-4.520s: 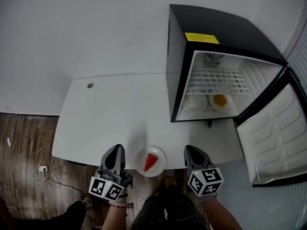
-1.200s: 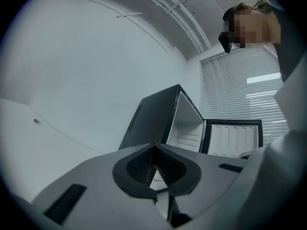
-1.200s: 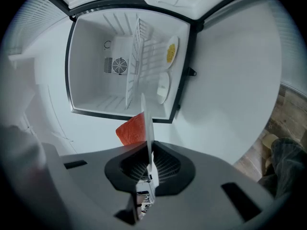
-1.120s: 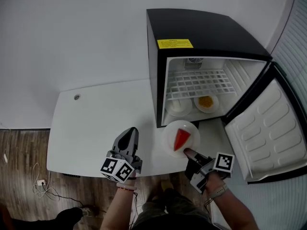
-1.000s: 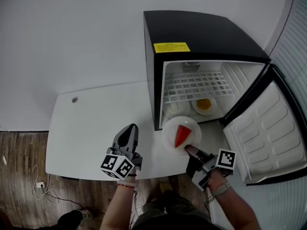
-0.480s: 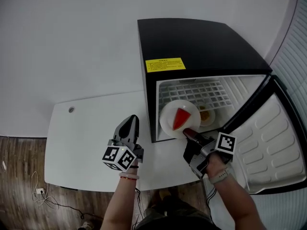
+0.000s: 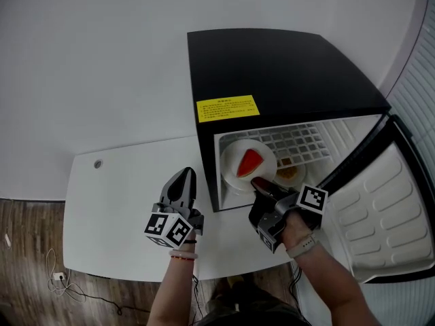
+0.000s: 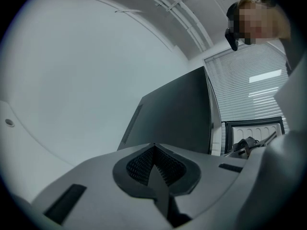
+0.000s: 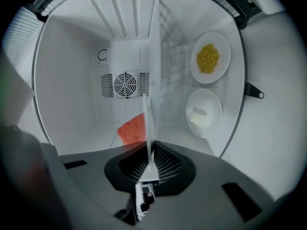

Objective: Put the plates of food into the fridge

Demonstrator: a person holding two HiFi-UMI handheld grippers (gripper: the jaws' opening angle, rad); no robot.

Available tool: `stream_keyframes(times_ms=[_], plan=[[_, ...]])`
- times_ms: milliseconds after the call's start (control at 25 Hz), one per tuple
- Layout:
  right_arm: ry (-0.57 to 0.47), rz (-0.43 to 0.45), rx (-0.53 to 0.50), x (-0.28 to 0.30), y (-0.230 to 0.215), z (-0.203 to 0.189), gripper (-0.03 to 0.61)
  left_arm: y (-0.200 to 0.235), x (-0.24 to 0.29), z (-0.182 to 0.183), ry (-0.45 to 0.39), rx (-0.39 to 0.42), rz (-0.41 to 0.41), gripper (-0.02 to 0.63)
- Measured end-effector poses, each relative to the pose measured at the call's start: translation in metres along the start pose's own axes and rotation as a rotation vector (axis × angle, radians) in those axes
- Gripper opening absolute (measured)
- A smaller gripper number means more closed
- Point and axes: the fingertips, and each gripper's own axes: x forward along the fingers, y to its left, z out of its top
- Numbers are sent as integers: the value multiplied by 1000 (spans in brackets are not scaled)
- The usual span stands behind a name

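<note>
My right gripper (image 7: 258, 182) is shut on the near rim of a white plate (image 7: 238, 167) that carries a red food wedge (image 7: 249, 161). The plate hangs level in the open black fridge (image 7: 285, 66), at its left side, about the height of the wire shelf (image 7: 302, 141). In the right gripper view the plate (image 9: 152, 71) shows edge-on between the jaws of the right gripper (image 9: 149, 150), with the red wedge (image 9: 132, 129) on it. My left gripper (image 7: 183, 175) hovers shut and empty over the white table (image 7: 115, 189); its own view shows the left gripper (image 8: 154, 150) shut.
Two plates lie on the fridge floor: one with yellow food (image 9: 209, 57) and one with white food (image 9: 203, 113). The fridge door (image 7: 380, 209) stands wide open to the right. A fan grille (image 9: 125, 84) sits on the fridge's back wall.
My right gripper has carried the plate forward and up from in front of the fridge into its opening. The left gripper has stayed over the table.
</note>
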Motion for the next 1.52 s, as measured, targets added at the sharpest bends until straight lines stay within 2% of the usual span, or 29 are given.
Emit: stream_keyframes(times_ms=[280, 560, 720, 800, 1040, 1320, 1440, 1520], plan=[[-32, -20, 34, 12, 1, 5, 20, 0, 2, -1, 3, 0, 4, 6], [-25, 16, 64, 19, 3, 8, 21, 0, 1, -2, -3, -3, -2, 6], [-22, 13, -50, 18, 5, 9, 25, 0, 0, -6, 6, -8, 4, 6], [-24, -5, -108, 15, 3, 10, 113, -1, -1, -8, 10, -10, 11, 6], [14, 19, -206, 0, -1, 2, 208, -3, -9, -11, 27, -9, 16, 6], [56, 58, -376, -31, 0, -18, 210, -9, -23, -12, 47, -3, 19, 6], [54, 54, -465, -47, 0, -25, 210, -13, -31, -12, 46, 3, 7, 6], [42, 19, -535, -60, -3, -27, 209, -17, -39, -13, 52, 4, 3, 6]])
